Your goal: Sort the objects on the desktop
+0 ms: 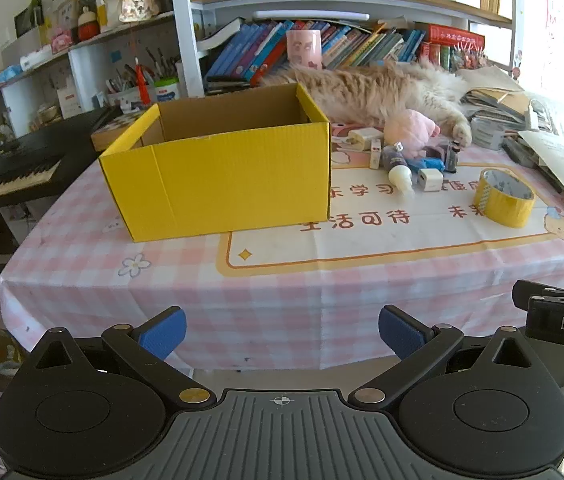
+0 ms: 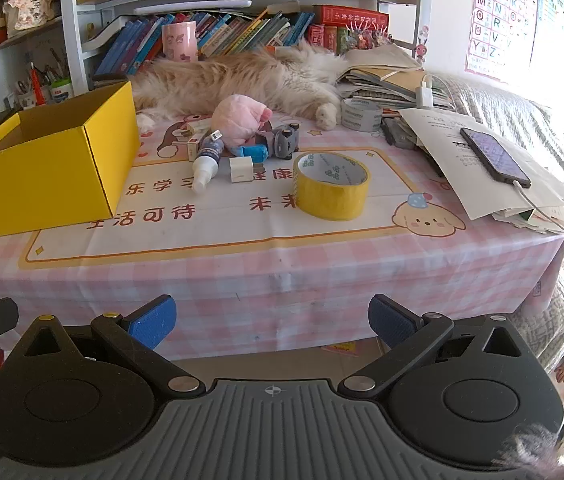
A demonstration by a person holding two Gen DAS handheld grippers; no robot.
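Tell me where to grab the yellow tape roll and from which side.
Grip the yellow tape roll by its wall, one finger inside the hollow core and one outside, coming from above. It lies flat with the opening upward, and its near rim faces the open right gripper unobstructed.

Box [image 1: 218, 176]: yellow corrugated cardboard, matt, faintly ribbed outside, plain brown inside.
Tape roll [image 2: 332, 186]: glossy yellow plastic film, smooth.
Tabletop [image 2: 242, 280]: pink checked cloth cover, slight sheen, creased at the edge.
Plush toy [image 2: 242, 120]: soft pink fuzzy fabric.
Cat [image 2: 242, 76]: long, fluffy ginger fur.
Charger [image 2: 242, 168]: smooth white plastic.
Right gripper [image 2: 272, 322]: matt black plastic, jaws faced with textured blue pads [image 2: 150, 326].
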